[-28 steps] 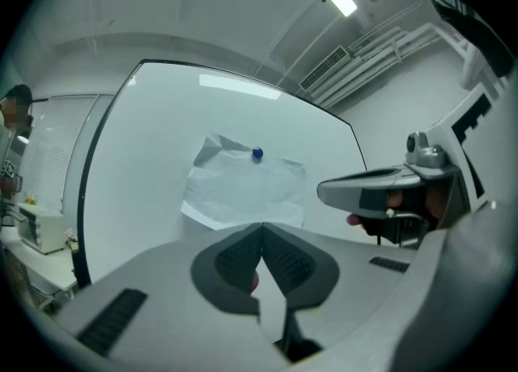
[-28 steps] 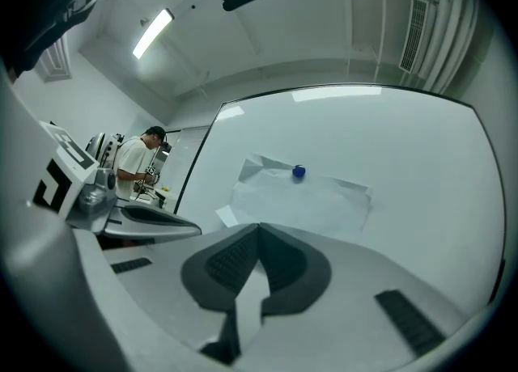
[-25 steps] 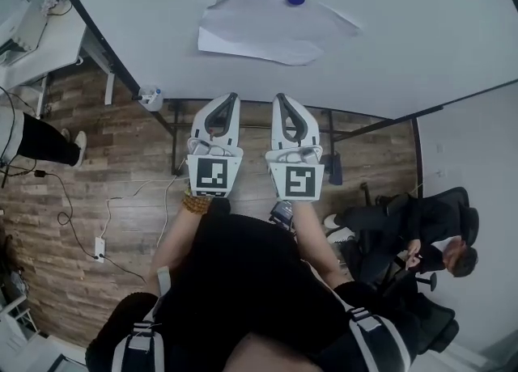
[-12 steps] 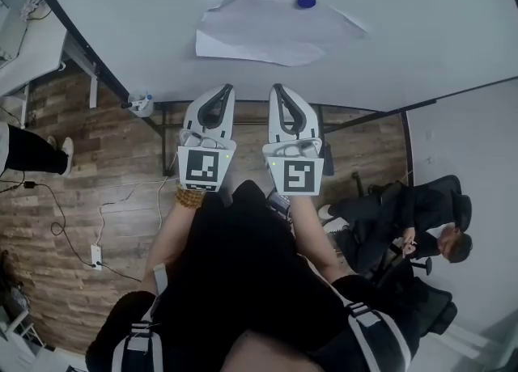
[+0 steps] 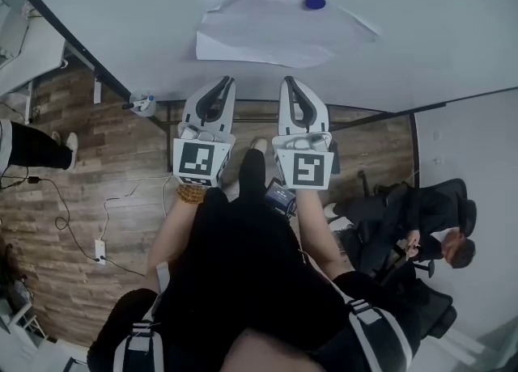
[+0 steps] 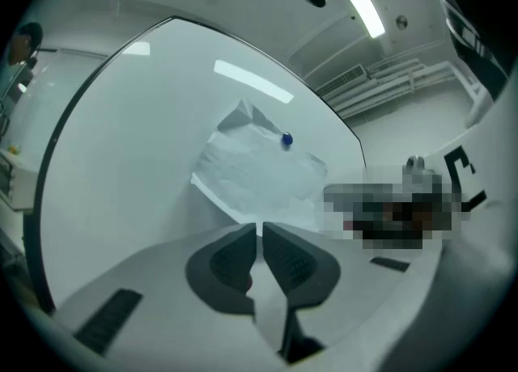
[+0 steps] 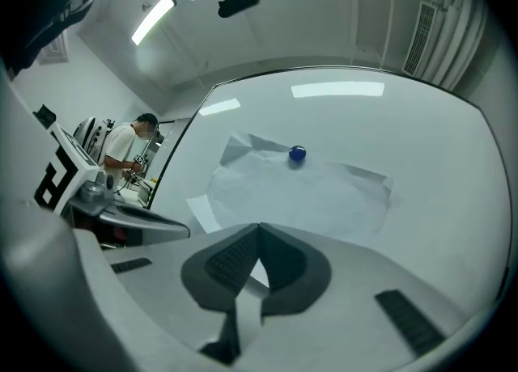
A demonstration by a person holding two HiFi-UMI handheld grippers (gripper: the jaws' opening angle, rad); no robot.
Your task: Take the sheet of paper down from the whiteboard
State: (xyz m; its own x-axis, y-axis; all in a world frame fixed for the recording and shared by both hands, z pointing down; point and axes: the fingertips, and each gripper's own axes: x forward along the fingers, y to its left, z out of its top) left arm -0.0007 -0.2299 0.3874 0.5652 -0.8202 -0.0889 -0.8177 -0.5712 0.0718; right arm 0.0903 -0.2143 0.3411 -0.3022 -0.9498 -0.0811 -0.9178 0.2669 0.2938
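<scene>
Paper still up on the board, one magnet holding it.
White sheet of paper (image 5: 279, 31) lies against the white, dark-framed whiteboard (image 5: 421, 39), roughly mid-board. It's pinned by a single round blue magnet (image 5: 315, 2) near its top edge, right of centre. The sheet is creased and not flat: the upper left corner is folded over, the lower left corner sticks out as a loose flap, and the right edge ends in a point. The whiteboard surface around it is blank.

One whiteboard (image 5: 421, 31) carried one sheet of paper (image 5: 275, 31) and one blue magnet (image 5: 315, 2). There were two tongs: left tongs (image 5: 224, 82) and right tongs (image 5: 289, 82). Apparently two bystanders showed: one seated person (image 5: 421, 225) and one pair of legs (image 5: 32, 140).
</scene>
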